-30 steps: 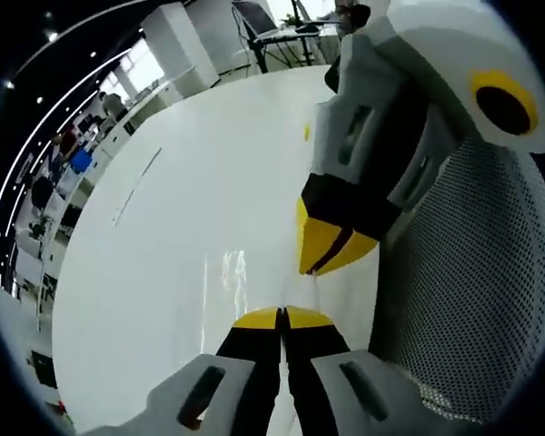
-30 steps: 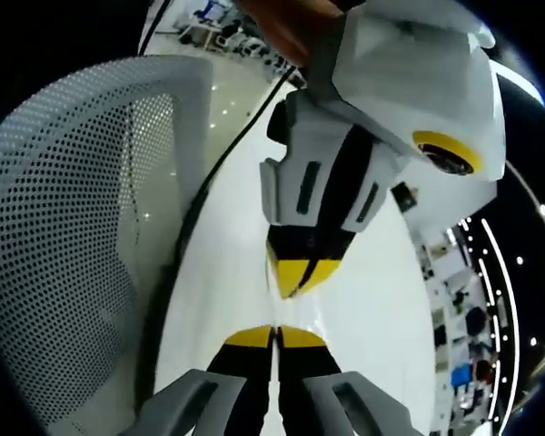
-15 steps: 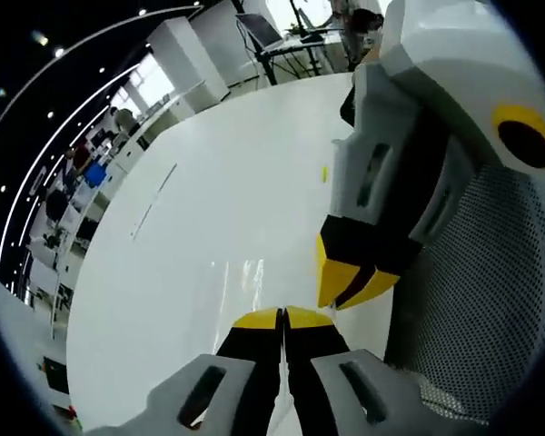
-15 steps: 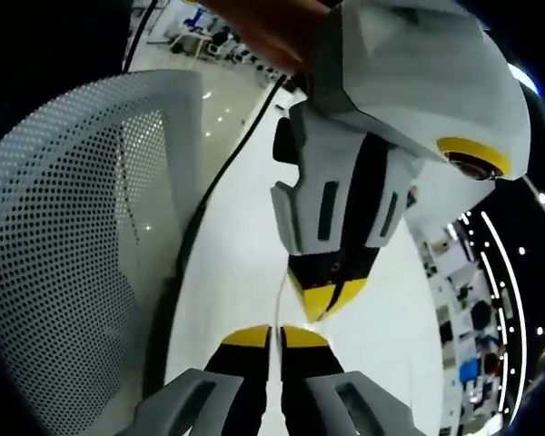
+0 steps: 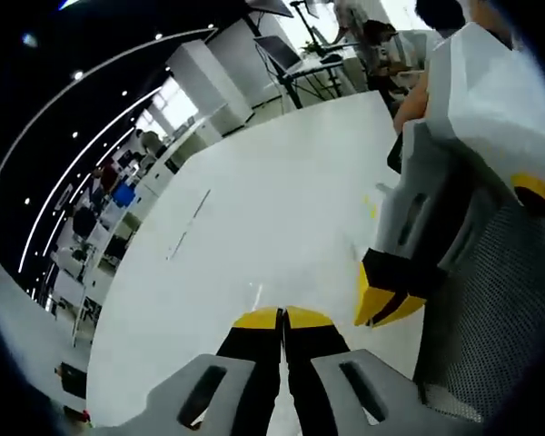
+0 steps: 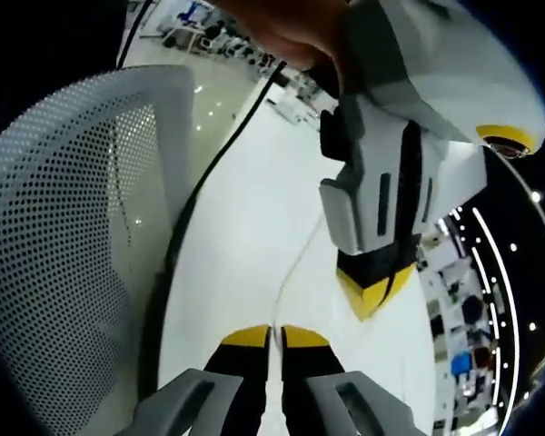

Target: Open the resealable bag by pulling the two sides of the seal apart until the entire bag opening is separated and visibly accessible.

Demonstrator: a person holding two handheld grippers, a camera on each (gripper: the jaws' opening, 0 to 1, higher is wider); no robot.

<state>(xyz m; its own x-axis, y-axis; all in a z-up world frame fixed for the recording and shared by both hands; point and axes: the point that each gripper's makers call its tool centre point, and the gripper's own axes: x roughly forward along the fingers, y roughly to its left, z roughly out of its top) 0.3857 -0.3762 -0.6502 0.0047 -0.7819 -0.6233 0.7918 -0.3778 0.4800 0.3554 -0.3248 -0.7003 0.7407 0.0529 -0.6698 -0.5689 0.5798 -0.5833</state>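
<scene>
White laminate covers the bench (image 5: 254, 209). In the left gripper view its far left edge borders an open office of desks and shelving under ceiling light strips. A thin grey line lies on the bench surface towards that edge.

At the bottom centre the left gripper (image 5: 282, 317) has its yellow-tipped fingers pressed together. The film is too clear to tell whether any of it sits between them. Beyond the bench's far edge stands a tilted laptop on a stand (image 5: 286, 50), with a person (image 5: 374, 41) just right of it. Farther right the right gripper (image 5: 386, 305) reaches in, its yellow tips closed to a dark seam. Behind it is the mesh chair back (image 5: 495, 309).

In the right gripper view the same mesh chair back (image 6: 64, 263) takes the left side. A black cable (image 6: 209, 177) runs down beside it along the bench (image 6: 245, 227) edge. At the bottom centre the right gripper (image 6: 275, 334) has its fingers nearly together, pinching the resealable bag (image 6: 295, 268). The bag shows as a thin pale edge that curves up from the slit towards the left gripper (image 6: 372, 295). That gripper hangs tips-down at the right, with a hand (image 6: 291, 27) on it at the top.
</scene>
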